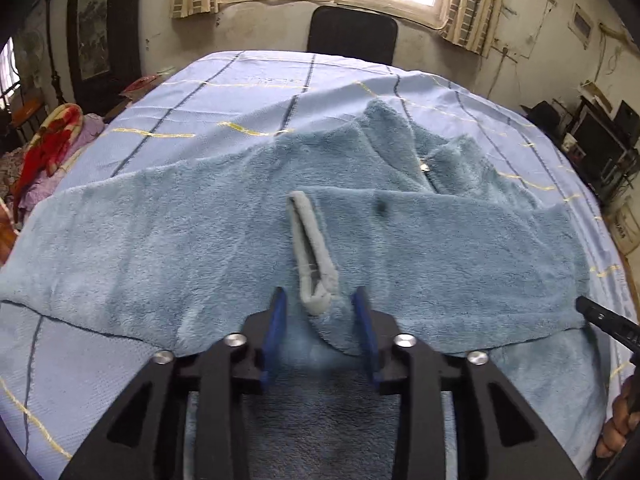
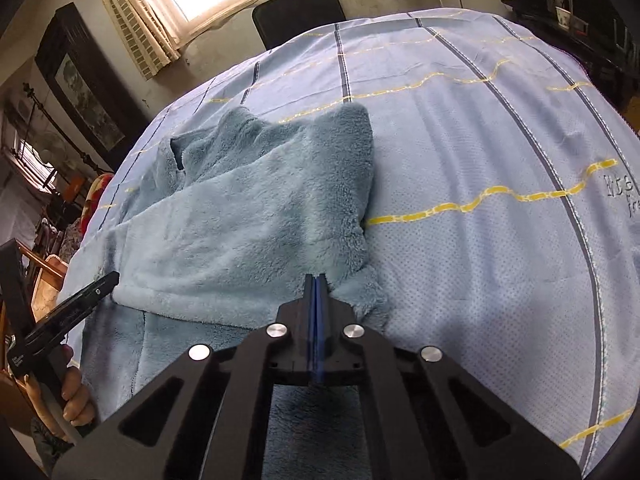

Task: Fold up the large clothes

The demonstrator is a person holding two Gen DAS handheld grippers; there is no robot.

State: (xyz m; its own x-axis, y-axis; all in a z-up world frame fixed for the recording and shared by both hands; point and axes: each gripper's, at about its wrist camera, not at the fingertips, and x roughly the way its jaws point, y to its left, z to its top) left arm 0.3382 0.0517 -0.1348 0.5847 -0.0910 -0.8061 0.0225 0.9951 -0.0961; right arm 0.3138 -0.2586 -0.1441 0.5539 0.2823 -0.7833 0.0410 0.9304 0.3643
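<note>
Fleece garment (image 1: 248,248) – blue, plush, partly folded – lies on a pale blue checked bedspread (image 2: 480,160) whose stitched lettering is cut off, unreadable. Left gripper (image 1: 320,320) stands part open astride a grey-edged pocket slit (image 1: 310,248), pads not pressing. Right gripper (image 2: 316,284) is closed – pinching the garment's near edge.

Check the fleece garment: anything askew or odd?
Yes. The blue fleece garment lies crooked and rumpled on the bedsheet, its collar end bunched. A grey-edged slit gapes open between the left gripper's jaws. The right gripper is shut at a corner.
</note>
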